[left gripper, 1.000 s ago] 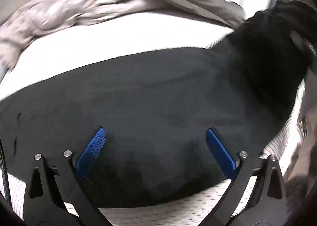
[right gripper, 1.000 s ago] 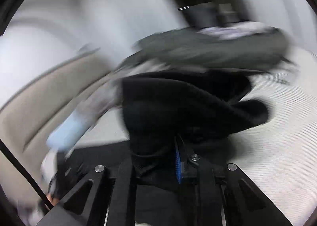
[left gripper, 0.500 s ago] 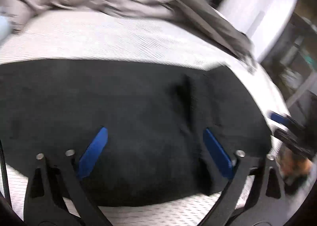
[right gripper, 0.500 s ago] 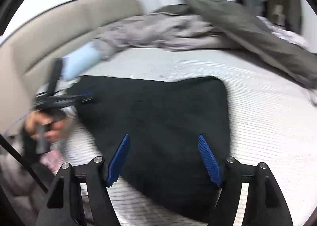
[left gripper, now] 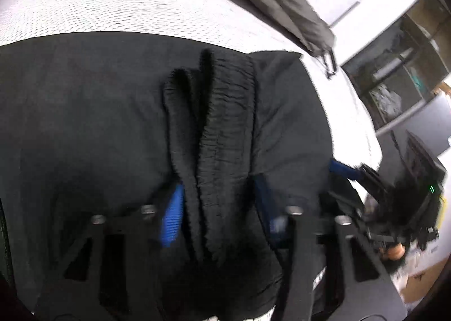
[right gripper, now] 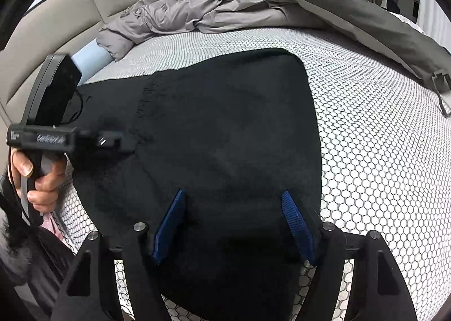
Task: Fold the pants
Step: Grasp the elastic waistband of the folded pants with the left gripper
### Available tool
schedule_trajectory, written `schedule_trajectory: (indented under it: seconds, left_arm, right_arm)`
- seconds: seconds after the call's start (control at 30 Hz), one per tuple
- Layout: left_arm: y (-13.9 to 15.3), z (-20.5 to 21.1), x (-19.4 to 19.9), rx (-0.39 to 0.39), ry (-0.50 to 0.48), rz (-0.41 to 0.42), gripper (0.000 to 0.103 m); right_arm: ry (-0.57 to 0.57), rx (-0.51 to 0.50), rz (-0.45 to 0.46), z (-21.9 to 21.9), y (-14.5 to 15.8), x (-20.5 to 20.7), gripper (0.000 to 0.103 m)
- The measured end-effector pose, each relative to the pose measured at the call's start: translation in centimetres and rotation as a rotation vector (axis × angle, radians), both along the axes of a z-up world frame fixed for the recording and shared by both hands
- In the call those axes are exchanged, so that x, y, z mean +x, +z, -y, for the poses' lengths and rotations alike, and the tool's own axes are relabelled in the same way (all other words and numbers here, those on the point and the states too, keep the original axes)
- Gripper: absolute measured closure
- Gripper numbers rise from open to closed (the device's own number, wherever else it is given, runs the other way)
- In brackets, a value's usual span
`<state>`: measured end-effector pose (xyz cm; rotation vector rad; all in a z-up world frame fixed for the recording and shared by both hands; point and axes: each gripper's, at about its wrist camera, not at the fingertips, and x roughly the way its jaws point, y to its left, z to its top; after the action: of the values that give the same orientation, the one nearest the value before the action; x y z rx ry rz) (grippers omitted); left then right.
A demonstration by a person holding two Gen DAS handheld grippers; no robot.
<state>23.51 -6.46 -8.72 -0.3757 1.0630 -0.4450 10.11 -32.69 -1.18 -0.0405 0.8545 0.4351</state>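
Currently, the black pants (right gripper: 225, 137) are lying folded on the bed (right gripper: 366, 137), near its front edge. Your left gripper (left gripper: 220, 208) has just been closing, its jaws pinching the ribbed waistband (left gripper: 222, 123). Your right gripper (right gripper: 234, 225) is standing apart over the pants, gripping nothing. A grey duvet (right gripper: 197, 11) is lying behind the pants.

matt black cloth pants (right gripper: 225, 129), honeycomb-textured mattress (right gripper: 366, 123)
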Motion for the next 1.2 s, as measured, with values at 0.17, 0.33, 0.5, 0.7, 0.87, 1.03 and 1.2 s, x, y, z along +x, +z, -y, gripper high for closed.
schedule_trajectory:
  seconds: [0.17, 0.33, 0.5, 0.7, 0.87, 1.03, 1.2]
  left_arm:
    - [1.6, 0.2, -1.1, 0.015, 0.052, 0.083, 0.092]
    - [5.0, -3.1, -2.2, 0.037, 0.102, 0.178, 0.095]
    - [5.6, -8.7, -1.9, 0.199, 0.281, 0.183, 0.095]
    - [2.9, -11.7, -1.7, 0.184, 0.269, 0.070, 0.082]
    - [3.2, -11.9, -2.6, 0.198, 0.261, 0.067, 0.081]
    - [3.6, -11.8, -3.4, 0.205, 0.280, 0.079, 0.080]
    - [6.2, -12.4, -5.1, 0.273, 0.334, 0.150, 0.080]
  right_arm:
    - [0.007, 0.013, 0.011, 0.0, 0.3, -1.1, 0.030]
    - [-0.013, 0.084, 0.020, 1.6, 1.0, -1.7, 0.030]
    - [-0.046, 0.064, -0.016, 1.6, 0.6, -1.1, 0.030]
    - [-0.045, 0.148, -0.121, 2.0, -0.7, 0.1, 0.030]
    - [0.024, 0.372, -0.216, 4.3, -0.9, -0.8, 0.036]
    - [0.085, 0.374, -0.295, 3.0, -2.8, -0.8, 0.076]
    - [0.187, 0.275, -0.179, 2.0, -0.5, -3.9, 0.089]
